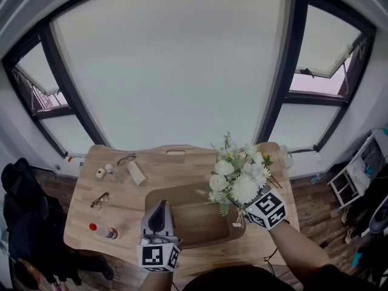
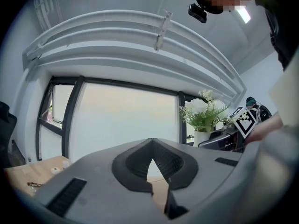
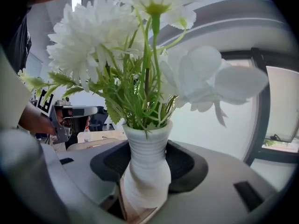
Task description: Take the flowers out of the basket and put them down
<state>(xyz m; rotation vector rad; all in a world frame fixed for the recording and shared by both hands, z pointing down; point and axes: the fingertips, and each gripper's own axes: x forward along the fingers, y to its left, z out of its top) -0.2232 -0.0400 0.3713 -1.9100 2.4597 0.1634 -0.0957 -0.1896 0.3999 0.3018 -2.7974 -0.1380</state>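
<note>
White flowers stand in a ribbed white vase, which my right gripper is shut on, holding it upright. It hangs over the right end of the shallow brown basket on the wooden table. In the right gripper view the vase fills the gap between both dark pads, and the blooms rise above. My left gripper sits over the basket's near left corner, shut and holding nothing. The left gripper view shows its tips meeting, with the flowers off to the right.
On the table's left part lie two pairs of glasses, a white block, a small roll and a red-capped bottle. A dark chair stands at the left and a white rack at the right.
</note>
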